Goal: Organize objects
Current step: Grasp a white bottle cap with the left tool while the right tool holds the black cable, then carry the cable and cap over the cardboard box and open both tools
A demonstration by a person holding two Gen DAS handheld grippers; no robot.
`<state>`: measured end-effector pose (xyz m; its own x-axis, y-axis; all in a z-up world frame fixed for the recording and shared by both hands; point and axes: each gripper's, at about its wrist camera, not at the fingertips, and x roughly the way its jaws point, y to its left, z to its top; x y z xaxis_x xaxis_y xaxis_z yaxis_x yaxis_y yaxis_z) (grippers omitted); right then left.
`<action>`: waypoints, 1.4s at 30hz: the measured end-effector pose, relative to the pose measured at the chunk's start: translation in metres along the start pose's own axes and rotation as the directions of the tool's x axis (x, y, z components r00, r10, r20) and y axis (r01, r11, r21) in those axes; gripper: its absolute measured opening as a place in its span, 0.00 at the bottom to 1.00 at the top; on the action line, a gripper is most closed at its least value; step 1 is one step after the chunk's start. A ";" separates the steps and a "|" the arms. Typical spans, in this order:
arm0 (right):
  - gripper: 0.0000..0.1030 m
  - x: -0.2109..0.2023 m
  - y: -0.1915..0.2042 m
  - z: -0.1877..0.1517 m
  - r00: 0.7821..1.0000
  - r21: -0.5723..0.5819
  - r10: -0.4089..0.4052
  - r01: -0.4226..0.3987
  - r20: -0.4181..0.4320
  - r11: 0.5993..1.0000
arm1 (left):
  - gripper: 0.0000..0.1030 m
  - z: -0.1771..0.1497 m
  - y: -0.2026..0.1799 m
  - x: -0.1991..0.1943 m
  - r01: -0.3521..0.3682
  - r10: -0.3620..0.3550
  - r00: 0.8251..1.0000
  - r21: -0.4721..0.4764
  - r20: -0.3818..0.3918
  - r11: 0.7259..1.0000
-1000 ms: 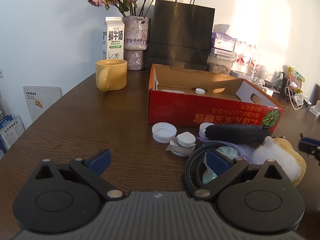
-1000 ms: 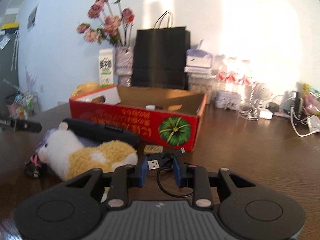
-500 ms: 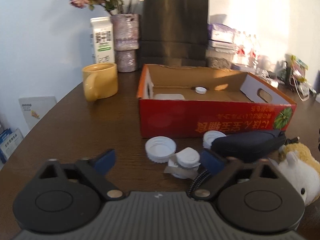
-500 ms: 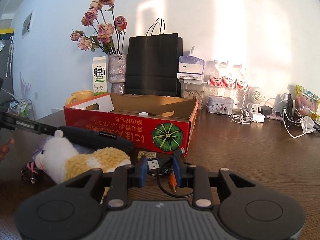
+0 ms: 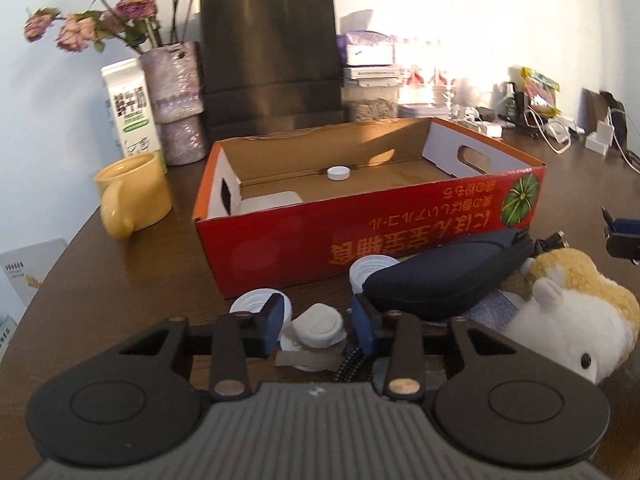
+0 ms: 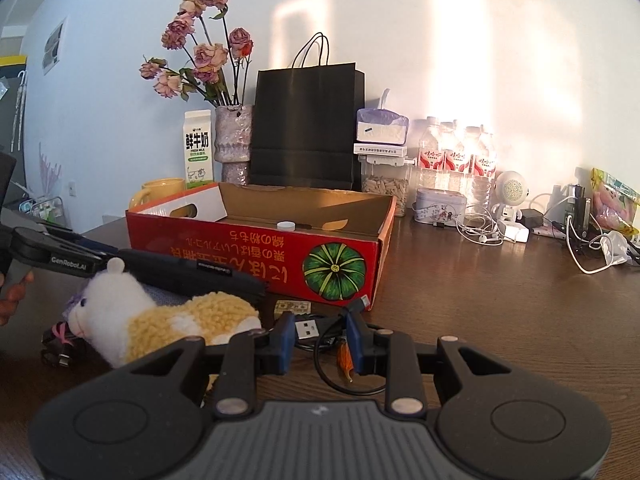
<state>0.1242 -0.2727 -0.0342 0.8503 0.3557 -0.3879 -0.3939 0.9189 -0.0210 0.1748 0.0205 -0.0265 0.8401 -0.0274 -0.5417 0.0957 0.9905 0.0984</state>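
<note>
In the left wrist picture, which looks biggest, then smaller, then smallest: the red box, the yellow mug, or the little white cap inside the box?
1. Red box
2. Yellow mug
3. White cap, smallest by far

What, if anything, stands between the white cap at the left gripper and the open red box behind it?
Only the box's own front wall stands between them. The white cap sits between the left gripper's closing jaws, the pads not yet on it, so it must clear that wall. The box's open top looks unobstructed.

"GenRobot.AI" on left tool (image 6: 60,258); "FRESH MILK" on milk carton (image 6: 197,148)
</note>
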 end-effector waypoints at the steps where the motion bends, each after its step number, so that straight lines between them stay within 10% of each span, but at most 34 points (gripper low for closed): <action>1: 0.26 0.000 0.000 0.000 1.000 0.000 0.000 0.000 -0.001 1.000 | 0.38 0.000 0.000 0.002 0.002 -0.002 1.000 0.003 -0.005 1.000; 20: 0.26 0.002 -0.001 0.000 1.000 0.002 -0.026 0.026 -0.015 1.000 | 0.28 -0.003 0.016 0.012 0.097 -0.099 0.995 -0.062 -0.027 0.993; 42: 0.26 0.018 0.032 0.022 1.000 -0.047 0.009 -0.008 0.030 0.999 | 0.28 0.027 0.040 -0.034 0.056 -0.022 0.986 -0.201 0.167 0.978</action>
<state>0.1343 -0.2333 -0.0215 0.8565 0.3693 -0.3606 -0.4167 0.9070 -0.0610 0.1645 0.0578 0.0182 0.9150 -0.0717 -0.3971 0.0335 0.9942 -0.1023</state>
